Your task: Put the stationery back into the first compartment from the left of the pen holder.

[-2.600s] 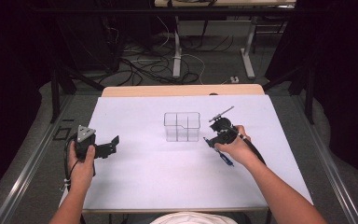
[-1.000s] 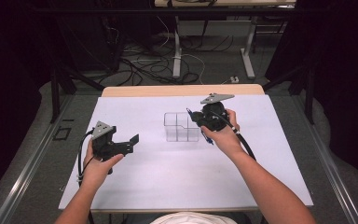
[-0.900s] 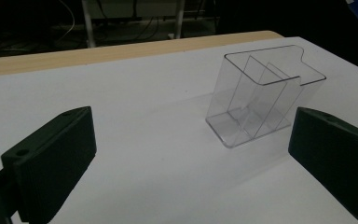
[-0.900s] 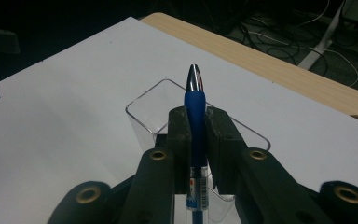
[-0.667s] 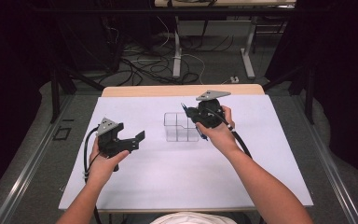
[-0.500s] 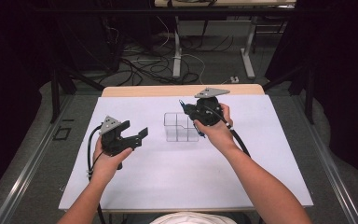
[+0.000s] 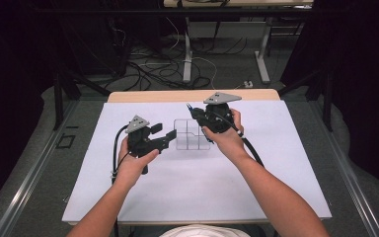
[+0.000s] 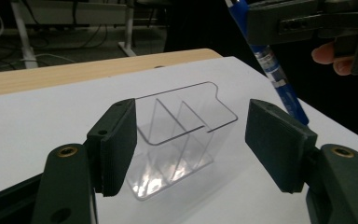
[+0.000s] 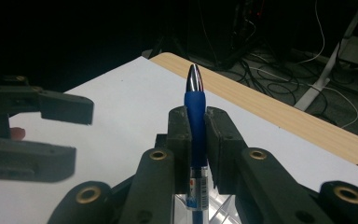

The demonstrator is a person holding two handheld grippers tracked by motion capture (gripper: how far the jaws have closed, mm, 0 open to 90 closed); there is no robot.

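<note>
While right tool (image 9: 196, 135) clamps glossy blue pen (image 9: 195, 121), clear ribbed organizer (image 8: 177, 140) (rectangular, plastic)

white sheet (image 7: 276, 163) covers most of a light wood tabletop (image 7: 192, 95); bare wood strip shows along the far edge. grey floor (image 7: 39, 177) on both sides, with a metal rail (image 7: 27, 195) running along the left. small dark square outline (image 7: 65, 141) on the floor at left. beyond the table, tangled black and white cables (image 7: 153, 69) on the floor, a power strip (image 7: 249, 84) near them. white legs (image 7: 187, 54) of a second table (image 7: 237, 2) at the far end. surroundings dark, black drapes (image 7: 360, 74) at right. light falls from above onto the sheet.
</note>
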